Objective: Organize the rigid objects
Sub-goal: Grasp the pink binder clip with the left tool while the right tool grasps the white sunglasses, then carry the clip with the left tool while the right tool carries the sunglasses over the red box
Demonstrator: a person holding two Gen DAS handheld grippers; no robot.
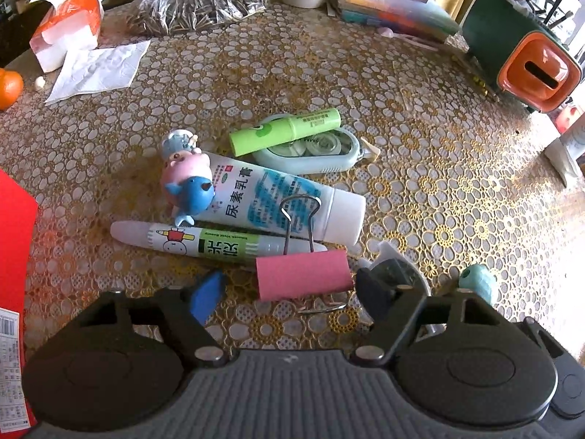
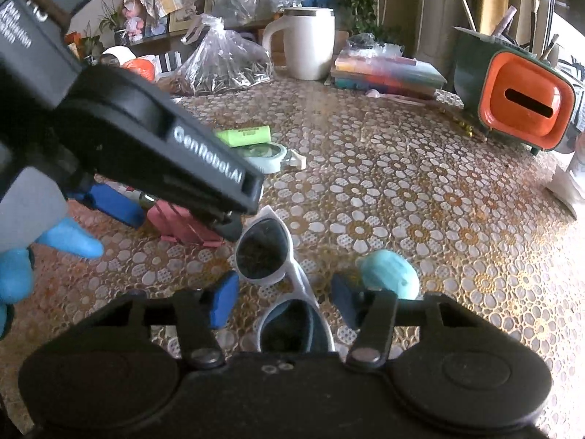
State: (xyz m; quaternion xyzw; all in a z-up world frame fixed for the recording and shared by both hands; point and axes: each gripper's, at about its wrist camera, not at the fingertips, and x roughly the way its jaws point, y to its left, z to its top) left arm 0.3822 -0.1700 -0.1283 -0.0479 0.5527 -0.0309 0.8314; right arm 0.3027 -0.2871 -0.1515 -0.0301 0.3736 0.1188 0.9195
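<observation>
Left gripper (image 1: 289, 298) jaws spread around the stiff, light pink binder clip (image 1: 303, 273), best pinched across its body; right gripper (image 2: 283, 301) jaws spread astride the fragile white sunglasses (image 2: 281, 267) just beside the clip, best taken at the bridge.

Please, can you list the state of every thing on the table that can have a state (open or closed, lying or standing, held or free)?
Pink binder clip: lying, between the left tool pads, not pressed.
Sunglasses: lying, between the right tool pads, untouched.
Cream tube: lying, capped.
Glue pen: lying, capped.
Green highlighter: capped, resting on the correction tape.
White mug: upright.
Plastic bag: tied shut.
</observation>
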